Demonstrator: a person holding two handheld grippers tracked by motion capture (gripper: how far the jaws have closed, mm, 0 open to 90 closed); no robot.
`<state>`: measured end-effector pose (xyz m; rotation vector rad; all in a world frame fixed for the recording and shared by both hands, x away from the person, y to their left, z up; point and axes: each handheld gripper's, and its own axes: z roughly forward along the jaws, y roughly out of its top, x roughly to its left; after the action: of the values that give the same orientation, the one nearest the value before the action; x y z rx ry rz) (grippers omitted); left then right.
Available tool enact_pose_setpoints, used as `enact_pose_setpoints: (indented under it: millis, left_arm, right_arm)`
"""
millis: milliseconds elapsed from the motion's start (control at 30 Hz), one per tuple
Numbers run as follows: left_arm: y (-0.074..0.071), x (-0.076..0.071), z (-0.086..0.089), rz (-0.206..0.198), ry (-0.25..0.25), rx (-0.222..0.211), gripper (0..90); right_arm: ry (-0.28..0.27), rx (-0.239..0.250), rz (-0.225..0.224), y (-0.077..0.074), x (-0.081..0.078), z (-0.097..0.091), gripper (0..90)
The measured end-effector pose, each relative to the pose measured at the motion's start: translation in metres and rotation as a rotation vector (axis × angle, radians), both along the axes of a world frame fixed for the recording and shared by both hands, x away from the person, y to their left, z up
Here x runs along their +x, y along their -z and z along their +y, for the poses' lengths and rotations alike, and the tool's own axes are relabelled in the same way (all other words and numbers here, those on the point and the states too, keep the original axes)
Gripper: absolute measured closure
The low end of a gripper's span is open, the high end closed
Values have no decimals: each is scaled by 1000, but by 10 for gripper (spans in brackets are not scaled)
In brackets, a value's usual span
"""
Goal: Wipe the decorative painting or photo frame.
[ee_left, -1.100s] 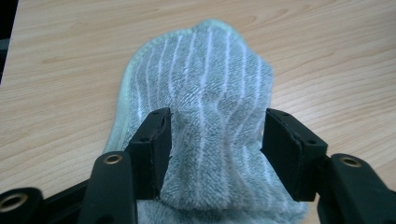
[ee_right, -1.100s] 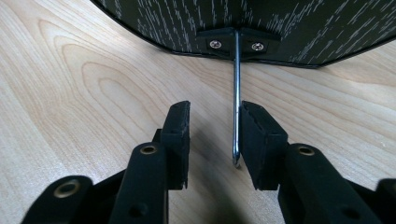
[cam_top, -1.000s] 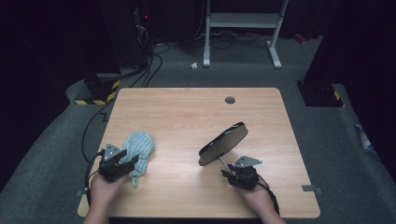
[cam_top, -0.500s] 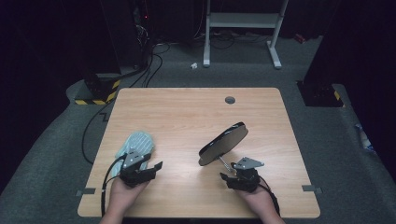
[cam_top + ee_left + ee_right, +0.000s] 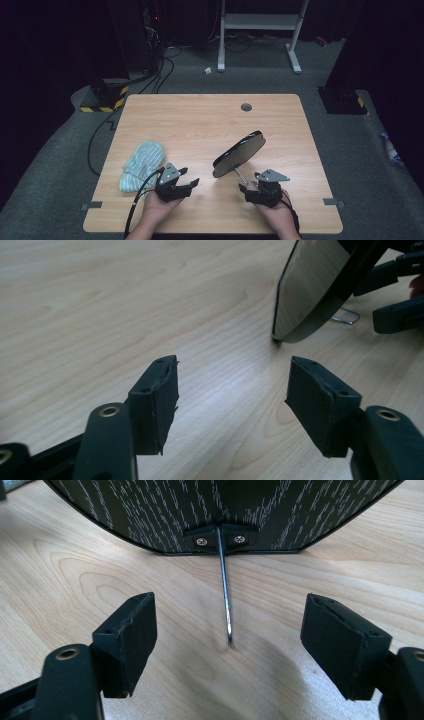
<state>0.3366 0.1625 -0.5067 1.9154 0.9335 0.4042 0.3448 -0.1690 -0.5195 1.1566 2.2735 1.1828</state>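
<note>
Jaws apart behind oval mirror (image 5: 240, 154)

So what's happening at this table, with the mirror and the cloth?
A person holds a gripper in each hand at a wooden table. A small stand mirror rests propped on its wire leg. The right gripper sits just behind it; its jaws have just been opening, wide apart either side of the leg without touching it. The left gripper, open and empty, lies beside a striped cloth, pointing toward the mirror.
</note>
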Motion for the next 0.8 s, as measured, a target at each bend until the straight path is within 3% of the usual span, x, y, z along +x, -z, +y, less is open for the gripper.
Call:
enact_pose_setpoints:
  millis: [67,200,267,367,467,533,667,800]
  left_arm:
    - [1,0,-8,21,18,-15,351]
    - [-1,0,-27,16,62,-47,350]
    - [-3,0,-35,4,76,-49,369]
    - [-5,-1,-44,-17,93,-53,426]
    - [-6,-1,-50,-29,114,-49,493]
    - [-6,-2,-55,-39,117,-36,510]
    - [-6,-3,-59,-38,111,-32,516]
    - [-5,-5,-59,-28,116,-59,524]
  right_arm:
    - [9,15,6,-3,0,-1,222]
    - [31,-9,19,-7,2,-3,197]
    - [42,-22,16,-9,4,-3,198]
    - [53,3,13,-11,8,-3,208]
    - [45,3,-18,-4,3,-1,241]
    - [10,-39,4,1,4,3,225]
    - [16,-14,3,0,2,0,210]
    - [27,0,0,-4,-2,-4,202]
